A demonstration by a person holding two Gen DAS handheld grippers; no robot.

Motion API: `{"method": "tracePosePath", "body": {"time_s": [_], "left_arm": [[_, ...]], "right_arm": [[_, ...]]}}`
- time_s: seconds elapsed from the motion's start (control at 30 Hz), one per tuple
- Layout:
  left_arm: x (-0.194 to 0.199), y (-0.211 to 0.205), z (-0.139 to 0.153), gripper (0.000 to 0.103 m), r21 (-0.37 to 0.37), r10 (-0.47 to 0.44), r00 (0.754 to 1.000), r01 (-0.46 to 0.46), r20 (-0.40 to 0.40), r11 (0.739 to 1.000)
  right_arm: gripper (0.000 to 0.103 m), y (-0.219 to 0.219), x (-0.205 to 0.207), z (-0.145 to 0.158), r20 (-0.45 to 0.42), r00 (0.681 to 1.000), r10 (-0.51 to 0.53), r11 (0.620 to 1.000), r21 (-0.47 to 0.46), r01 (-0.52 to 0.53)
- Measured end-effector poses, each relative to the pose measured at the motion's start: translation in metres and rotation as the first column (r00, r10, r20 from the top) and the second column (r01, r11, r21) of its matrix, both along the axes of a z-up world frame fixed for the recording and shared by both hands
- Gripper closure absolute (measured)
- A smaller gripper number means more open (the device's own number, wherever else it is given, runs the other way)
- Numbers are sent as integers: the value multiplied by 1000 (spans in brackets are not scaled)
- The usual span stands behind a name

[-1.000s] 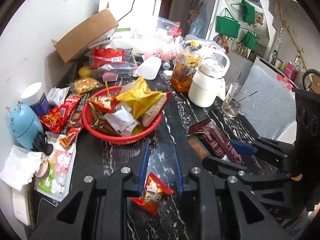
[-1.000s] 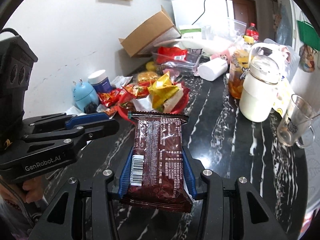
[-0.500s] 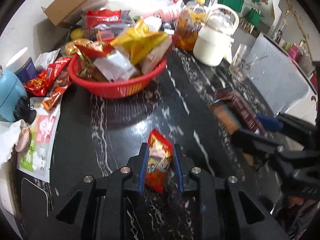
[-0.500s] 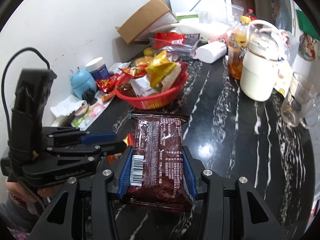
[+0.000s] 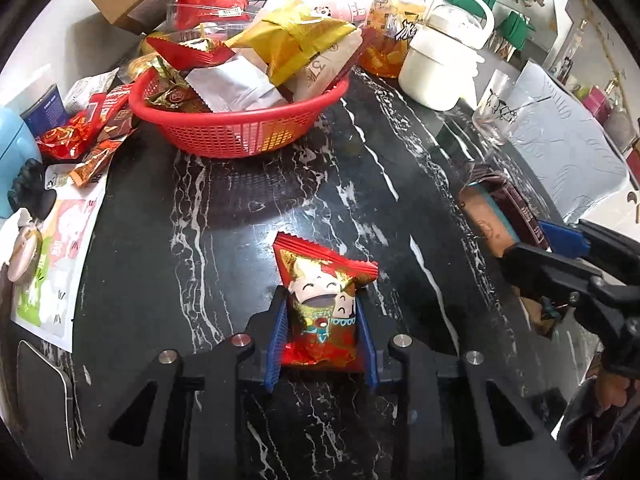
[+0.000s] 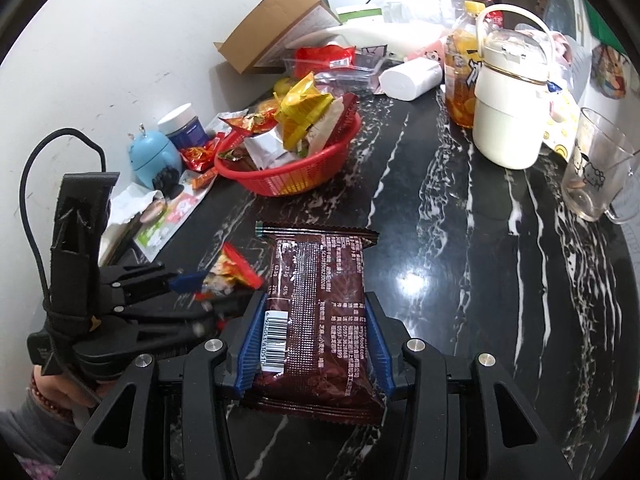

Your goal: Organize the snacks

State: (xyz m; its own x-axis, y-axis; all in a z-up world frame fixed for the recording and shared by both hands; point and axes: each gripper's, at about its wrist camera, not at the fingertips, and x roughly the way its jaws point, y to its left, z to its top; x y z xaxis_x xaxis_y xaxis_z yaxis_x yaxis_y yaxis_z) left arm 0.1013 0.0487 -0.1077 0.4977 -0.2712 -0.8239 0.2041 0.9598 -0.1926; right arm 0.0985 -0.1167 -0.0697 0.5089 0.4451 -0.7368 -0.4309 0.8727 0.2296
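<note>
Both tongs are loaded: the left gripper (image 5: 322, 330) pinches a small red snack packet (image 5: 322, 304), the right gripper (image 6: 312, 338) clamps a long brown wrapper (image 6: 316, 316). The red basket (image 5: 240, 136), farther left, looks heaped, so added packets could slide off.

The right gripper (image 6: 314, 340) clamps a brown snack packet (image 6: 316, 312) between its blue pads above the black marble table (image 6: 460, 288). To its left, the left gripper (image 6: 208, 284) pinches a small red packet (image 6: 230, 274). Beyond both sits a heaped red basket (image 6: 296, 178).
</note>
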Motion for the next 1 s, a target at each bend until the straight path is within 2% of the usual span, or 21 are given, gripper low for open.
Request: {"method": "tracePosePath", "body": {"time_s": [0.43, 1.0], "left_arm": [[5, 12, 59, 74, -23, 21, 992, -18, 123, 1000], [48, 31, 125, 74, -27, 34, 961, -28, 273, 999]], "right_arm": [[57, 11, 12, 16, 40, 999, 36, 999, 6, -36], [57, 40, 57, 79, 185, 978, 99, 995, 4, -102]]}}
